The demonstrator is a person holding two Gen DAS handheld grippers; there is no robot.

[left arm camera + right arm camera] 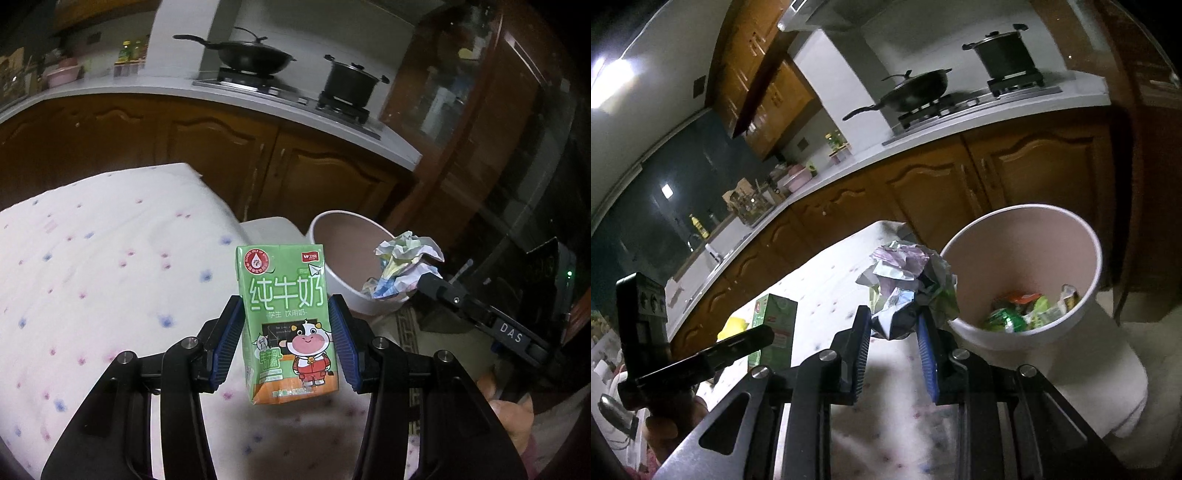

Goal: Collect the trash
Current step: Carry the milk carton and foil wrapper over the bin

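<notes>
Near the bin (1021, 280), left fingers (240, 321) clamp milk carton (286, 325), right fingers (862, 332) crumpled paper (908, 284).

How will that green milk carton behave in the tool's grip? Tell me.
The milk carton looks stiff-sided: its flat faces hold shape between the left tool's pads. Probably light, being small. Its glossy print may slip if the grip loosens.

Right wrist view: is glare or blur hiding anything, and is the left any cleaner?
Right wrist view: a ceiling light flares top left, the floral tablecloth washes out white, and fisheye bends the counter. Left wrist view: dimmer and glare-free, milk carton print sharp, the stove slightly soft.
</notes>
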